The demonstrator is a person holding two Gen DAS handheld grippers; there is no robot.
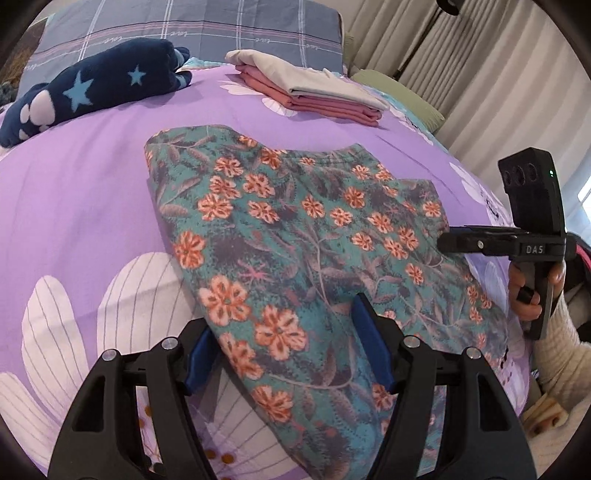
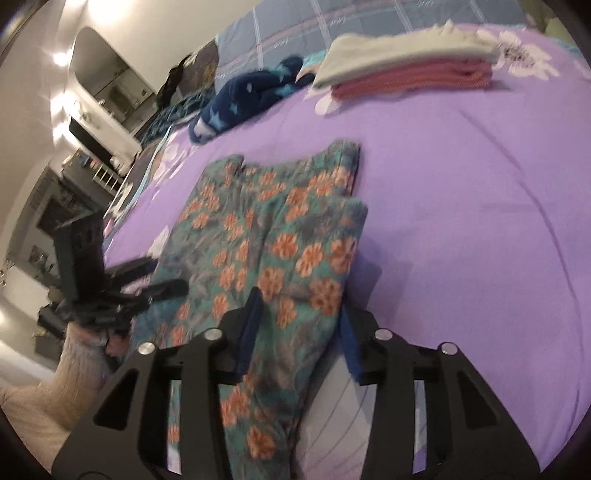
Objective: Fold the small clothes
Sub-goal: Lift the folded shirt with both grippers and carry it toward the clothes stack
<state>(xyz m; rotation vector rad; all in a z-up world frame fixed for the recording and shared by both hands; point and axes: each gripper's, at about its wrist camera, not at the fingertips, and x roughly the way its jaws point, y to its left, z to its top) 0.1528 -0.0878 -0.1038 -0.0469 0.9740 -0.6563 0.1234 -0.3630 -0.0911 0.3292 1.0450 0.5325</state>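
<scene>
A teal garment with orange flowers (image 1: 295, 236) lies partly folded on the purple bedspread (image 1: 92, 192); it also shows in the right wrist view (image 2: 273, 236). My left gripper (image 1: 284, 347) is open, its blue-padded jaws straddling the garment's near left edge. My right gripper (image 2: 299, 332) is open, its jaws straddling the garment's near right edge. The right gripper also shows in the left wrist view (image 1: 448, 242) at the garment's right side. The left gripper shows blurred in the right wrist view (image 2: 162, 280).
A folded stack of a cream piece on pink pieces (image 1: 314, 88) lies at the far side of the bed. A navy star-patterned garment (image 1: 92, 92) lies far left. A grey plaid pillow (image 1: 207, 26) and curtains (image 1: 461, 66) are behind.
</scene>
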